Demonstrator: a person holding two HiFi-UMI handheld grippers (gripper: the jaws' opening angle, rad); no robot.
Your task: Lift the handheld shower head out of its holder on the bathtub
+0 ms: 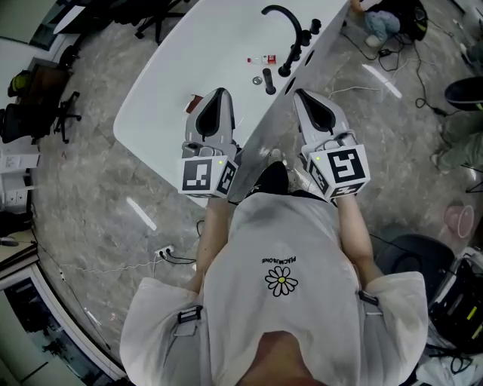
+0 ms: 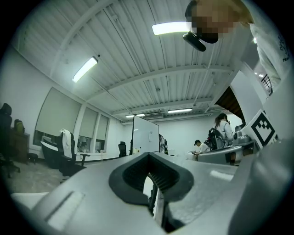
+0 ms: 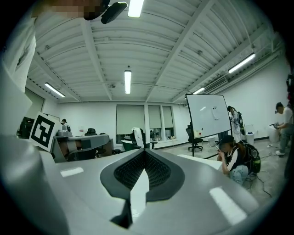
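The white bathtub (image 1: 196, 68) lies ahead of me in the head view. On its right rim stand a black curved spout (image 1: 281, 13), black knobs (image 1: 295, 54) and a short black rod-shaped fitting (image 1: 269, 81), apparently the handheld shower head in its holder. My left gripper (image 1: 219, 93) is raised over the tub's near end, my right gripper (image 1: 299, 93) just right of the rim, both well short of the fittings. Both gripper views face the ceiling and room. The left gripper (image 2: 148, 158) and right gripper (image 3: 144, 155) are shut with nothing in them.
A small red and white item (image 1: 261, 59) lies on the tub near the fittings. Cables (image 1: 400, 83) trail over the marble floor at right. Office chairs (image 1: 45, 102) stand at left. A whiteboard (image 3: 208, 114) and seated people (image 3: 236, 158) are in the room.
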